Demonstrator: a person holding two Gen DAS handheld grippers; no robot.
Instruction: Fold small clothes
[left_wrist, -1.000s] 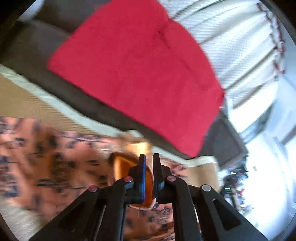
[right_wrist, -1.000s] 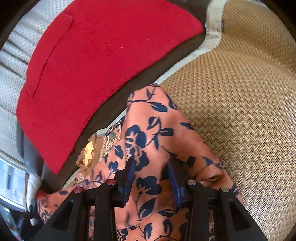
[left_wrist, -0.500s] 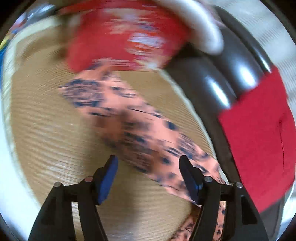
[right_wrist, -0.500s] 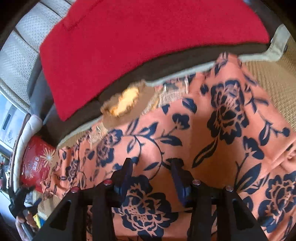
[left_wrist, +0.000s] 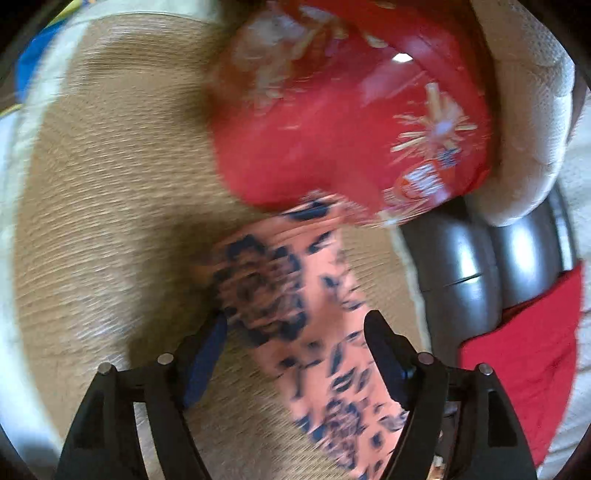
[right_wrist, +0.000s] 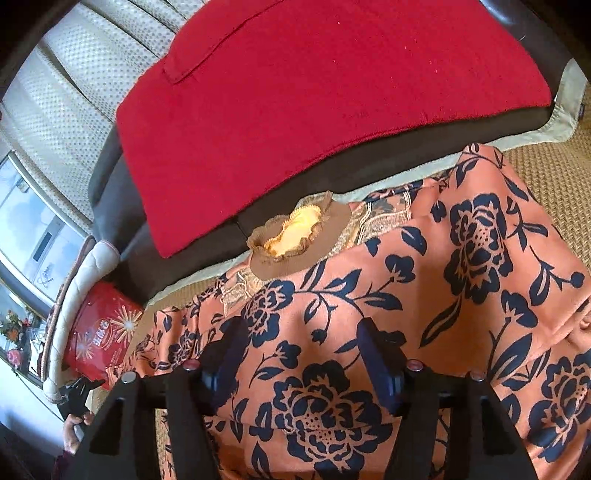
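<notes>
The left gripper (left_wrist: 295, 339) is standing wide open and holding nothing. It is hanging over a long sleeve of the flowery orange top (left_wrist: 295, 317), which is lying on the woven mat (left_wrist: 110, 221). The picture here is blurry, so I cannot tell if the fingers are touching the cloth. The sleeve end is lying right by a shiny red bag (left_wrist: 351, 129). If the gripper is grabbing too far along, it could be pinching the bag too, or dragging it. If it is closing too high, it could be missing the thin cloth.

The right gripper (right_wrist: 299, 350) is also standing open, with nothing held. It is sitting just over the body of the top (right_wrist: 424, 314), below the brown frilly collar (right_wrist: 295, 240). The cloth is looking bumpy and a bit bunched near the collar. If a fold is starting now, the wrinkles could be getting trapped inside. The top's edge is also touching the dark cushion (right_wrist: 369, 177) under the red cloth (right_wrist: 314, 92), so it could be catching there.
</notes>
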